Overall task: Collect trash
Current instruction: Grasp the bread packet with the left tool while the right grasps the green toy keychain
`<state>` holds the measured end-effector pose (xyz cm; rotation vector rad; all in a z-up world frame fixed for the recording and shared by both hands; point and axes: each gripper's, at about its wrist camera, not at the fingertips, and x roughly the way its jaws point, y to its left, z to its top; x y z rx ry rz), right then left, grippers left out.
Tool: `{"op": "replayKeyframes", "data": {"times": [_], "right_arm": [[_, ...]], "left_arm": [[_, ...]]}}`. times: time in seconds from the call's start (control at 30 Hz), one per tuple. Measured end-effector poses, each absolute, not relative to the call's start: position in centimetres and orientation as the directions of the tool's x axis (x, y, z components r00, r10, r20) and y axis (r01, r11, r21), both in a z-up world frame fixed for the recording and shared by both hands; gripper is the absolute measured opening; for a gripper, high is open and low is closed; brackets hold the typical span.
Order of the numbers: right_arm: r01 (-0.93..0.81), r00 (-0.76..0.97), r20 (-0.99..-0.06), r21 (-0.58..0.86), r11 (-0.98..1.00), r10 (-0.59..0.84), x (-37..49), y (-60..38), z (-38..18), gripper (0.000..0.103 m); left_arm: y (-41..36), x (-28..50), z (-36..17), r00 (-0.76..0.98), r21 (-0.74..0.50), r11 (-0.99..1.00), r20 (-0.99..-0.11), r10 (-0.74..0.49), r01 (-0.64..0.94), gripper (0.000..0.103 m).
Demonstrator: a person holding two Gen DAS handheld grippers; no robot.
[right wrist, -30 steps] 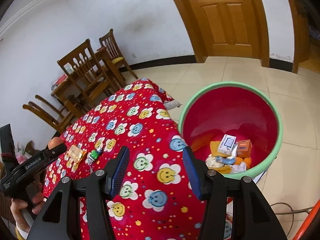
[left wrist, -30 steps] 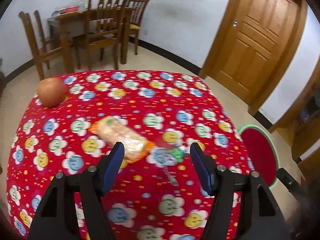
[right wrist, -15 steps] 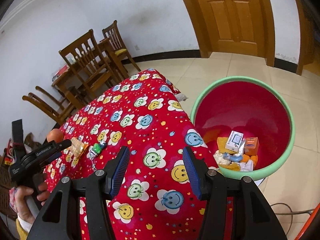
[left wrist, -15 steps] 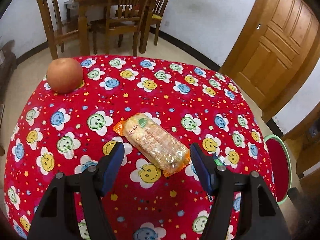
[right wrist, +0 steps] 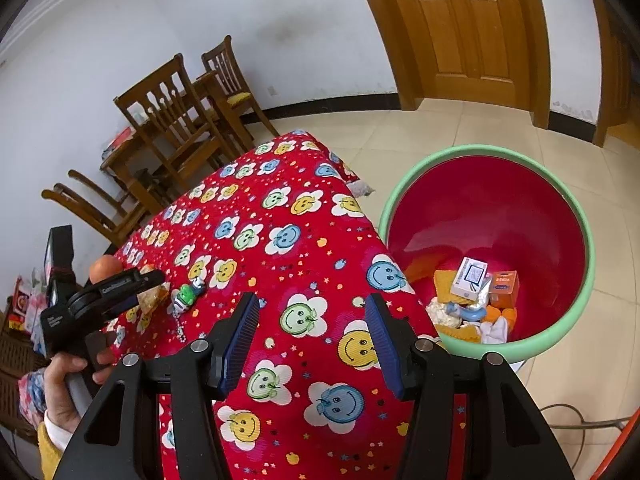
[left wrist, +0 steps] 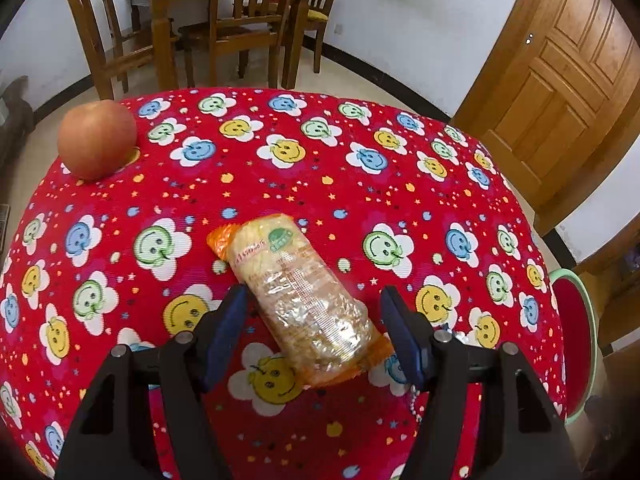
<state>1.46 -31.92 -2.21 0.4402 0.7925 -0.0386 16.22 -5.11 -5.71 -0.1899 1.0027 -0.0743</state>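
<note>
Bright, even daylight, soft shadows, sharp focus throughout, strong fisheye bending with dark vignetted corners.

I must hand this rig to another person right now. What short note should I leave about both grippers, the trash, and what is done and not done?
Left gripper: open, low over the table, its fingers on either side of the snack packet, not closed on it.
Right gripper: open and empty, above the table edge near the trash bin.
Trash bin: on the floor beside the table, already holding several boxes and wrappers.
Also on the table: an apple at the far left corner and a small green toy on a chain beside the packet.
Left to do: close on the packet, carry it to the bin, drop it.
</note>
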Motion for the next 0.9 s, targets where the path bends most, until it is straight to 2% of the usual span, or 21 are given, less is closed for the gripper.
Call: {"op": "replayKeyframes", "data": {"times": [0.17,0.27,0.63,0.9], "right_arm": [[0.196,0.703,-0.699,0.368,0.909,0.131,1.6,-31.9,-2.3,0.057],[0.194,0.7,-0.702,0.367,0.91,0.133,1.7,-31.7,-2.4,0.057],[0.165,0.686,-0.716,0.33,0.93,0.132,2.9,-29.3,-2.1,0.057],[0.113,0.671,-0.726,0.305,0.946,0.153,4.7,-25.9,-2.1,0.057]], "left_arm": [[-5.5,16.0,-6.3,0.532,-0.171,0.985,-0.834,-0.146,0.001,0.067],[-5.6,15.6,-6.3,0.539,-0.157,0.987,-0.83,-0.141,0.017,0.061],[-3.1,14.0,-6.0,0.541,-0.244,0.969,-0.809,-0.229,0.045,0.053],[-1.3,12.8,-3.9,0.579,-0.226,0.972,-0.784,-0.225,0.071,0.049]]}}
